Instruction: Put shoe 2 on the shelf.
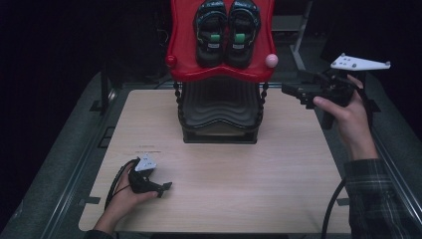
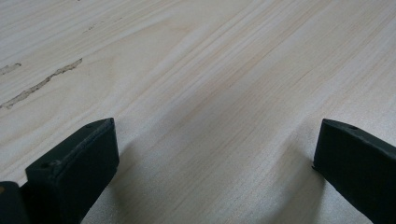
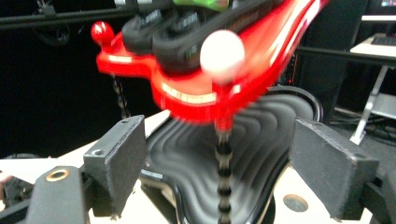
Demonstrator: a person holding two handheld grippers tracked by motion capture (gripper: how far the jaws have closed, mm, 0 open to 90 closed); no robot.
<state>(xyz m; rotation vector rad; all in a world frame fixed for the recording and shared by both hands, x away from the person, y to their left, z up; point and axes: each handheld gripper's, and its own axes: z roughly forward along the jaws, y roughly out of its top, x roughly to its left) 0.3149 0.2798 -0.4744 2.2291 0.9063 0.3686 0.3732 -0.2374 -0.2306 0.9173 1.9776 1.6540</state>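
Sandals (image 1: pixel 227 31) on red tray (image 1: pixel 180 35), right gripper (image 1: pixel 294 91) wide, empty.

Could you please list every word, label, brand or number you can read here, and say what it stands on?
None can be read.
Sandals on the red shelf: pale lettering at the toes and green strap tabs, too small to read.
Table: a faint printed line near its left side, too small to read.
Red shelf, right gripper view: blurred.
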